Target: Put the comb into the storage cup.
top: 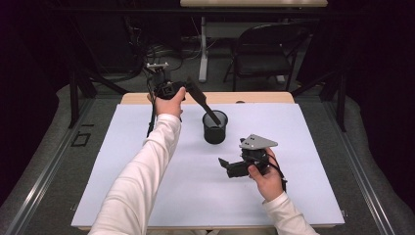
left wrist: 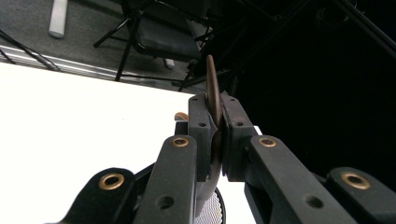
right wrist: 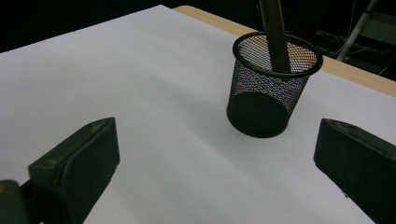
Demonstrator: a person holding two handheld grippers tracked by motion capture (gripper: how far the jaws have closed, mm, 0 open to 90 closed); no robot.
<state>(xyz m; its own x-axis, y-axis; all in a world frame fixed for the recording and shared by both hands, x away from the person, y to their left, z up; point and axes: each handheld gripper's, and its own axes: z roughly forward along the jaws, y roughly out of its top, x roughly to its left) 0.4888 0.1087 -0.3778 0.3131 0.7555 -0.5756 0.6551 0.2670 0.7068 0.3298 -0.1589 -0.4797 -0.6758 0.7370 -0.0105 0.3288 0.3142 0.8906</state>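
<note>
The left gripper (top: 188,89) is clamped on a flat dark utensil (top: 204,104), probably a spatula or a wooden blade, though its shape is hard to make out. The utensil slants down from the jaws into a black mesh cup (top: 215,128) that stands on the white table sheet (top: 147,161) near the far edge. The right gripper (top: 226,166) hovers well apart from the cup, jaws spread wide and holding nothing.

2 risks stand out. The cup is light and nobody steadies it, so if the slanted utensil presses on the rim as it goes down, the cup could tip or slide across the sheet. The grip is also thin: if the jaws release while the utensil leans this far, its weight may lever the cup over or the handle may swing out.

The left gripper view shows what the high view cannot: the utensil (left wrist: 213,91) seen edge-on, pinched squarely between both pads, with a slice of the mesh cup (left wrist: 212,210) below. The right gripper view gives the inside of the cup (right wrist: 268,86), where the utensil's shaft (right wrist: 275,35) leans on the far rim; whether its tip reaches the bottom is hidden by the mesh. The high view alone shows how far each hand sits from the cup.
</note>
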